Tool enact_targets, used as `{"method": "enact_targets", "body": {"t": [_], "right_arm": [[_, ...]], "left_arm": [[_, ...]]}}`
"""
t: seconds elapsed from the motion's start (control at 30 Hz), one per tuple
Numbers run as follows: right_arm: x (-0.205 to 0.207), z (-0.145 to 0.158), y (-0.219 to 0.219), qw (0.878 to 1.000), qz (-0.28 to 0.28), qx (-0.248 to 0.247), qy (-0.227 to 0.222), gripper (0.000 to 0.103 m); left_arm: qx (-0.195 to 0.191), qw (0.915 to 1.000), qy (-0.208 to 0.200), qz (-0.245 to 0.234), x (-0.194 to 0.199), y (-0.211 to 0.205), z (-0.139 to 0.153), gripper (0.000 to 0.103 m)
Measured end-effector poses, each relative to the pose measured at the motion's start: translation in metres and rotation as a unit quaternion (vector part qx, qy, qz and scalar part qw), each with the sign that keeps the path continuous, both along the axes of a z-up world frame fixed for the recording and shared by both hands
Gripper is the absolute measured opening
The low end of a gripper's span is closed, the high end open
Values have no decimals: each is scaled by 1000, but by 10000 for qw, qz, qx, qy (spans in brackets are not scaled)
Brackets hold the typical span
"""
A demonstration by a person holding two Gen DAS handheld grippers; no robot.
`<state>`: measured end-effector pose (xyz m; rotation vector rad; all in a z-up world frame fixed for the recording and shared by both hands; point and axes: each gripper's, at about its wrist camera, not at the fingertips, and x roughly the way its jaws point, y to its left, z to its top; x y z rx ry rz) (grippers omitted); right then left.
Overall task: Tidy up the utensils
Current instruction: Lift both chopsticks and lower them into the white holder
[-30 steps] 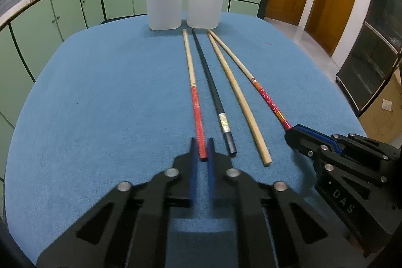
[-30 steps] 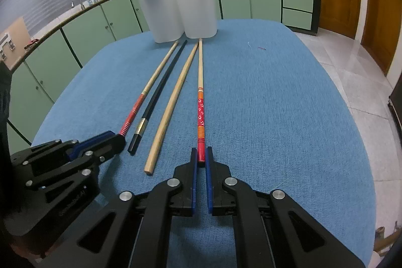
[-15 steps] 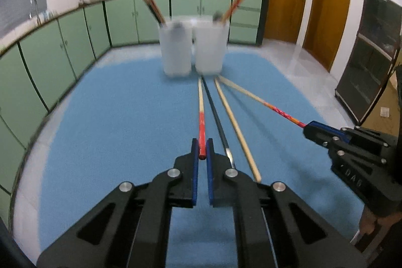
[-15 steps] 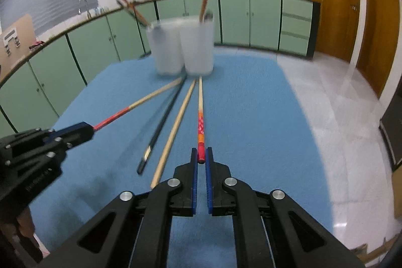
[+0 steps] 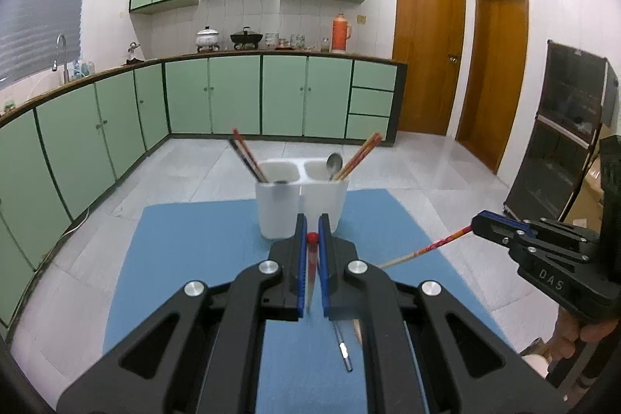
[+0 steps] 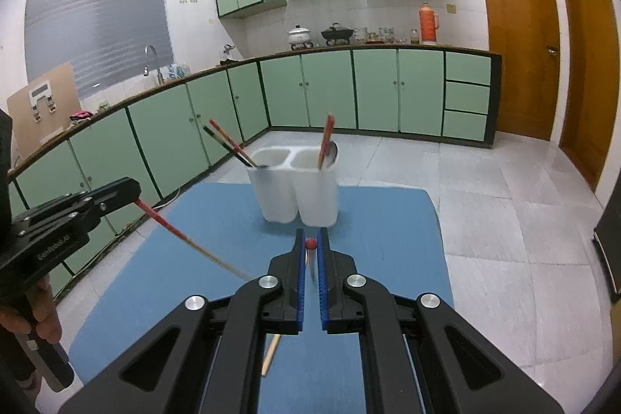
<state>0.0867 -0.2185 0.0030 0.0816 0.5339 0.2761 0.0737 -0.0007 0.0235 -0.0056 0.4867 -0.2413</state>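
Chopsticks are coming up off the table in both of your hands at once: a second ago each was lying flat on the blue cloth, and now both are hanging in the air, red ends pinched, pale tips drooping toward the cloth.

On the left, your left tool is clamping shut on the red-ended chopstick. In the right wrist view, its shaft is slanting down and rightward from the tool. Ahead of it, the white two-compartment holder is standing at the far end of the table, well apart. Its left compartment is carrying dark and red chopsticks, its right one a metal spoon and more red chopsticks.

Below your left tool, a black chopstick and, from the right wrist view, a plain wooden chopstick are staying on the cloth, so two more are waiting after this pair.

On the right, your right tool is clamping the red-patterned chopstick by its end, pointing toward the holder's right compartment. Both pickups look done; you are likely carrying them over next, tips first.
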Motion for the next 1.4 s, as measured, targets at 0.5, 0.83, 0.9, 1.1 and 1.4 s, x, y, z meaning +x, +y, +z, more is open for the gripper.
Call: {"method": "enact_targets", "body": {"t": [0.5,0.83,0.9,1.1,1.4], "right_arm": [[23,53,18,9976,533,-118,-417,5],[63,115,22,9927,622,-122,-1021,5],[74,127,25,9916,603,-163,-1134,5],[112,143,31,9907,524,-275,-1226,5],[170,104,37,9955,379,-364,-786,5]], "left_arm": [[-238,9993,-278,-118,16,5,29,5],[-392,9952,-897,3,53,8,77,5],[-421,9939,-1021,15,64,6,87,5],[-463,9882,-1457,88,97,-3,114,5],[-294,9878,-1514,204,164,-24,83,5]]}}
